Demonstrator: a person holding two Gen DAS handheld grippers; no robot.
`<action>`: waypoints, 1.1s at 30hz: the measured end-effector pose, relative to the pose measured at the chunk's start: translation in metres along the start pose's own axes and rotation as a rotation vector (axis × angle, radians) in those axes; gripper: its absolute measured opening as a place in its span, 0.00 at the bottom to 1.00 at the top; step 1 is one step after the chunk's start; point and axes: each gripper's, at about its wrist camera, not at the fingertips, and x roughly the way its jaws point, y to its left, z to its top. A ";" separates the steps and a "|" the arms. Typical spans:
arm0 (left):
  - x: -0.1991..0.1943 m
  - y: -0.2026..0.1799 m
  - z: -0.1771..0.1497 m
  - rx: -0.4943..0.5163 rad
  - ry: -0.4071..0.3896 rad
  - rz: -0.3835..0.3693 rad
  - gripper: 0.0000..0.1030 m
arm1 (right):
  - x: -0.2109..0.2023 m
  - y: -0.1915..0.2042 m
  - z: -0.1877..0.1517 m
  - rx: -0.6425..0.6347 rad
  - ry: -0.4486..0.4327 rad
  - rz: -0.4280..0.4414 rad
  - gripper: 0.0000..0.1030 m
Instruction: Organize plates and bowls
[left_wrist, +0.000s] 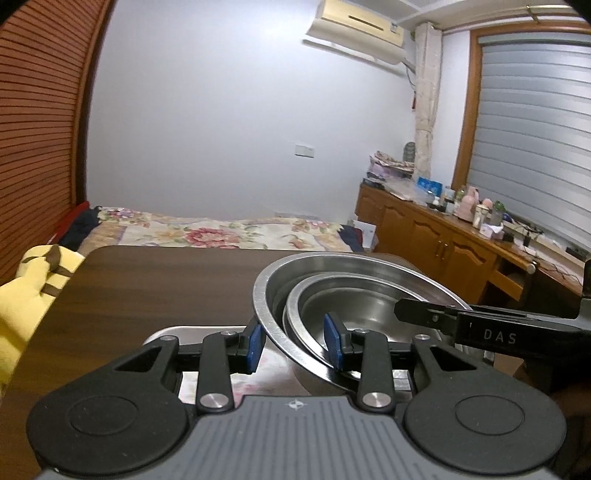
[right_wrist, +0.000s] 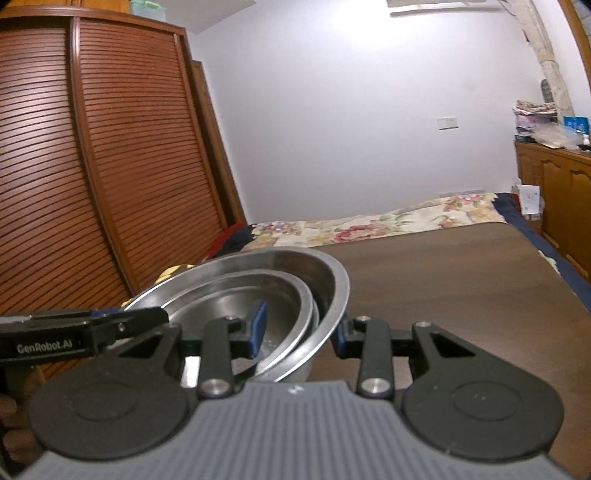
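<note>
Low in the centre of both frames, the left gripper (left_wrist: 295, 345) and right gripper (right_wrist: 299, 332) each clamp opposite rims of the nested steel bowls (left_wrist: 354, 295) above the table (left_wrist: 147, 288). Keep both hands level, I'd say.

Even, soft indoor light; brightest patch glows high on the white wall (right_wrist: 351, 33) in the right wrist view. Dull sheen on the steel bowls (left_wrist: 354, 295), no hard shadows. Strong fisheye bending, dark corners; near edges slightly blurred.
</note>
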 end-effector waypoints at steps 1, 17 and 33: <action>-0.002 0.003 0.001 -0.002 -0.002 0.006 0.35 | 0.002 0.003 0.001 -0.004 0.002 0.007 0.37; -0.017 0.051 -0.006 -0.032 0.012 0.097 0.35 | 0.031 0.051 -0.002 -0.084 0.074 0.098 0.37; -0.003 0.060 -0.022 -0.042 0.067 0.133 0.35 | 0.050 0.058 -0.016 -0.100 0.139 0.092 0.36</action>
